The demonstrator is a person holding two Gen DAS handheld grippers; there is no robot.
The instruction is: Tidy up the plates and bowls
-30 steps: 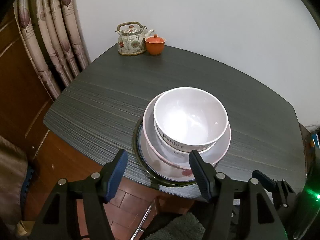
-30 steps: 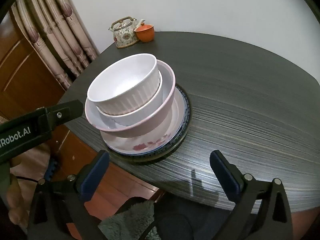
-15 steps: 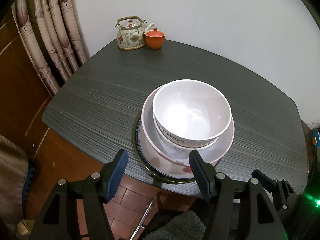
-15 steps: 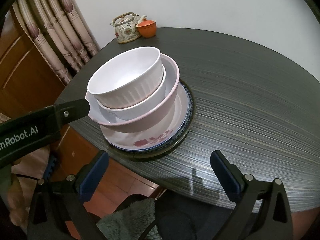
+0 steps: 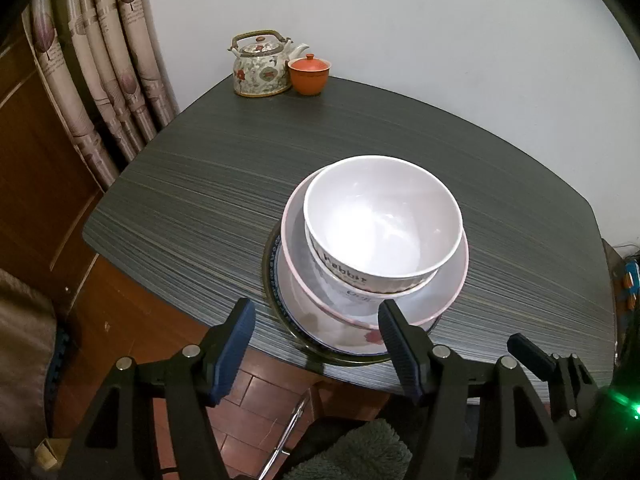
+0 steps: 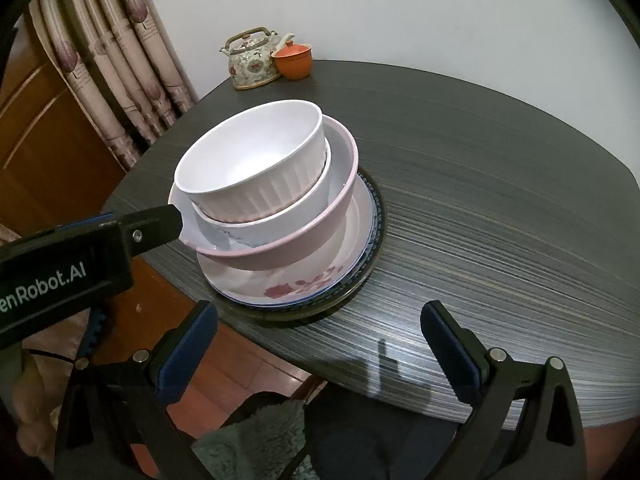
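Bowl point(image 5: 382, 216) reads "Rabbit"; left gripper point(image 6: 120, 236) reads "Robot.AI".

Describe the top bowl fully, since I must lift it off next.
The top bowl is white and glossy, probably melamine or ceramic, with a ribbed outer wall and dark lettering near its base. It is empty, upright and slightly tilted, nested in a second white bowl atop the stack near the table edge. Neither gripper touches it.

Glossy white ribbed bowl point(image 5: 382, 220); matt dark wood-grain table point(image 5: 208, 184); glazed floral teapot point(image 5: 262, 66), upper left; folded cloth curtain point(image 5: 104, 80)
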